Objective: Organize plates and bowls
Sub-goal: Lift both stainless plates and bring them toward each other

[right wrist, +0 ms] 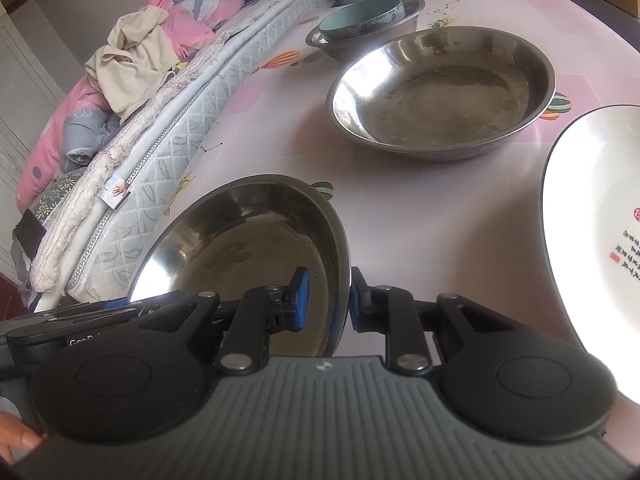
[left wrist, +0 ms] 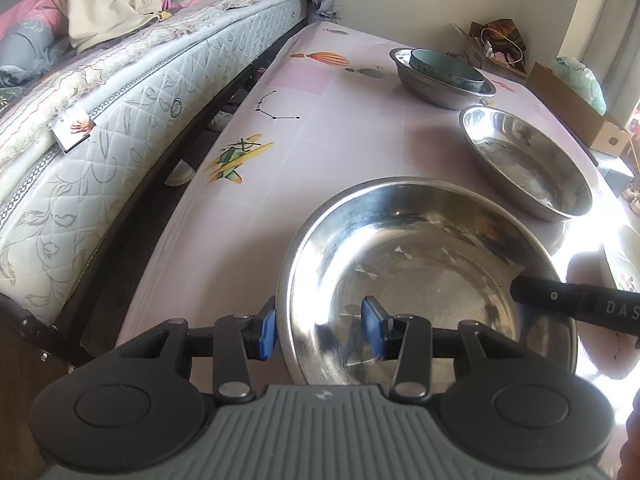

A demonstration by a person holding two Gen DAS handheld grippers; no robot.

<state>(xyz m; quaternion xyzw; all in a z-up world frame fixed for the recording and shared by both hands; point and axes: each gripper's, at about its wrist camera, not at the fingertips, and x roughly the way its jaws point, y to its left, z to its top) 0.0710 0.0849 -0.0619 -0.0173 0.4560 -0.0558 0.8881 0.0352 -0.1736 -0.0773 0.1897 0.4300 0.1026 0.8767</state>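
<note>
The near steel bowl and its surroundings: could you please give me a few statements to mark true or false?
1. Both grippers straddle the rim of the near steel bowl. True: the left gripper and right gripper each have one finger inside and one outside.
2. The teal bowl sits directly on the table. False: it sits inside the far steel bowl.
3. The second steel bowl holds another dish. False: it is empty.
4. A white plate with writing lies at the right edge of the right wrist view. True.
</note>
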